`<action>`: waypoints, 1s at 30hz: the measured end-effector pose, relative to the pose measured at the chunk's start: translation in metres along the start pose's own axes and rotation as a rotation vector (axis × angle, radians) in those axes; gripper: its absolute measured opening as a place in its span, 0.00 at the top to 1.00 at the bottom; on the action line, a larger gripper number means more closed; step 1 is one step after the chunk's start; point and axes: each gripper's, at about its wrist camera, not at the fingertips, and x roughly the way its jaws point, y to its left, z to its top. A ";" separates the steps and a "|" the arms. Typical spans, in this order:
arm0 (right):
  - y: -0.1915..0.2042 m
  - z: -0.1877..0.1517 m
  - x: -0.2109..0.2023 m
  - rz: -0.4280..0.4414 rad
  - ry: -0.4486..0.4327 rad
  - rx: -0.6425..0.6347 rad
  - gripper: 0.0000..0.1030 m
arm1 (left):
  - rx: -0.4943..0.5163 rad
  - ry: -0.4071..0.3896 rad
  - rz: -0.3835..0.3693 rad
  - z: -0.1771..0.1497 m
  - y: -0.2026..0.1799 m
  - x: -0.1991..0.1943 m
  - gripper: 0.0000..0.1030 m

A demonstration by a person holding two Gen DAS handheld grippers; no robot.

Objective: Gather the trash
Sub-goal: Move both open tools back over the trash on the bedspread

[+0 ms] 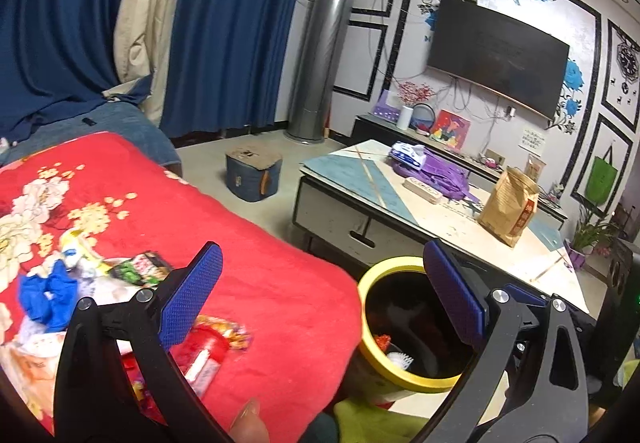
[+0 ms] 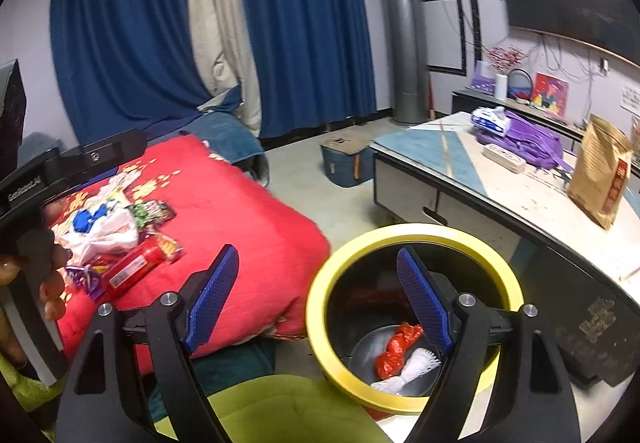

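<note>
Our right gripper (image 2: 316,299) was spread wide with nothing between its blue pads, hanging over the near rim of the yellow-rimmed bin (image 2: 320,295). Our left gripper (image 1: 320,295) was just as wide open and also held nothing, poised between the bin (image 1: 366,283) and the red blanket (image 1: 256,243).

Inside the bin lay a crumpled red wrapper (image 2: 398,349) and a white wrapper (image 2: 412,365) touching it, so we judged the job started but far from finished. The rest of the trash still sat in a pile (image 2: 116,239) on the blanket (image 2: 248,211), well apart from the bin: a white plastic bag (image 2: 106,233) with something blue inside, a green packet (image 2: 154,209), and small bright wrappers.

The likeliest next piece, the red tube-shaped package (image 2: 132,271), lay flat at the pile's near edge. In the right wrist view its long axis ran diagonally, low at the left and rising toward the right.
</note>
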 end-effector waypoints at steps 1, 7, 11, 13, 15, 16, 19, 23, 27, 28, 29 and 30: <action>0.005 0.000 0.000 0.012 0.003 -0.007 0.23 | -0.007 -0.002 0.011 -0.001 0.005 -0.002 0.11; 0.030 0.003 0.005 0.059 0.008 -0.037 0.23 | -0.034 -0.023 0.056 -0.001 0.026 -0.017 0.11; 0.048 0.004 0.004 0.091 0.003 -0.066 0.20 | -0.040 -0.041 0.084 -0.001 0.037 -0.027 0.11; 0.057 0.005 0.006 0.112 0.006 -0.075 0.20 | -0.045 -0.046 0.096 -0.002 0.042 -0.031 0.11; 0.067 0.007 0.009 0.129 0.007 -0.083 0.20 | -0.049 -0.048 0.108 -0.002 0.048 -0.035 0.11; 0.073 0.008 0.011 0.144 0.011 -0.089 0.20 | -0.051 -0.049 0.114 -0.003 0.051 -0.037 0.11; 0.090 0.009 0.018 0.174 0.018 -0.105 0.20 | -0.059 -0.052 0.135 -0.004 0.060 -0.043 0.11; 0.109 0.011 0.027 0.208 0.031 -0.120 0.20 | -0.071 -0.053 0.165 -0.006 0.074 -0.051 0.11; 0.125 0.010 0.037 0.228 0.057 -0.120 0.20 | -0.092 -0.054 0.196 -0.009 0.088 -0.059 0.11; 0.129 0.009 0.041 0.231 0.066 -0.122 0.20 | -0.096 -0.055 0.202 -0.010 0.090 -0.060 0.11; 0.131 0.009 0.043 0.233 0.074 -0.124 0.20 | -0.102 -0.057 0.211 -0.010 0.094 -0.062 0.11; 0.133 0.008 0.045 0.238 0.082 -0.127 0.20 | -0.108 -0.058 0.219 -0.010 0.098 -0.064 0.11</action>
